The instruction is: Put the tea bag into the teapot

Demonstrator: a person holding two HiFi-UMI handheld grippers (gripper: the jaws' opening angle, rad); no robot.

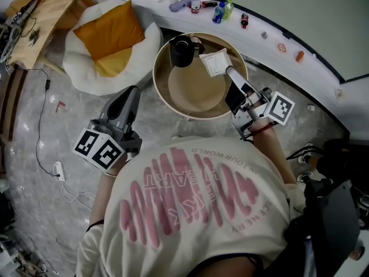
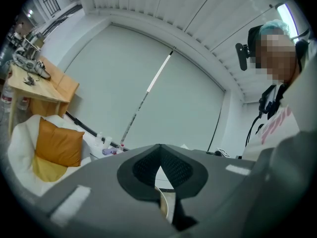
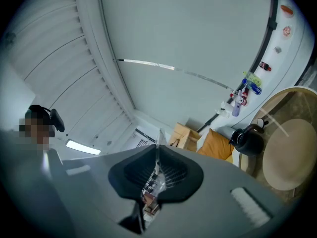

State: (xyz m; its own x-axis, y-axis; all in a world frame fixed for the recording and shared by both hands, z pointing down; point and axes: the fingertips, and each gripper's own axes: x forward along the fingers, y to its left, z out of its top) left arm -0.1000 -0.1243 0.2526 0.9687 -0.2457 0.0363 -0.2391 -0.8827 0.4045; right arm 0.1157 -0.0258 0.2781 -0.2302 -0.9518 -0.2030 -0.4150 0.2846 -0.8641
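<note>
Black teapot (image 1: 183,52) stands at the far left part of the round wooden counter (image 1: 159,83), and the coming move turns on how it lies from the tea bag (image 1: 215,62). In the head view the pale square sachet hangs over the counter just right of the pot, its near corner close to the pot's handle side, though I cannot tell if they touch. The right gripper (image 1: 227,70) has it. In the right gripper view the jaws are pinched almost together on the thin clear sachet (image 3: 151,190), whose top edge pokes out past the tips. From that gripper's own view the teapot (image 3: 246,142) sits off to the right, not straight ahead along the jaws. My reading is that the bag must go sideways toward the pot and then be turned edge-down over its mouth, since from above it looks to lie fairly flat. Whether the lid is on or off I cannot make out. The left gripper (image 1: 133,92) is back off the counter's near-left rim, well apart from the pot. Its jaws meet at the tips with nothing between them (image 2: 159,155), so the right gripper is both the nearer and the loaded one.
</note>
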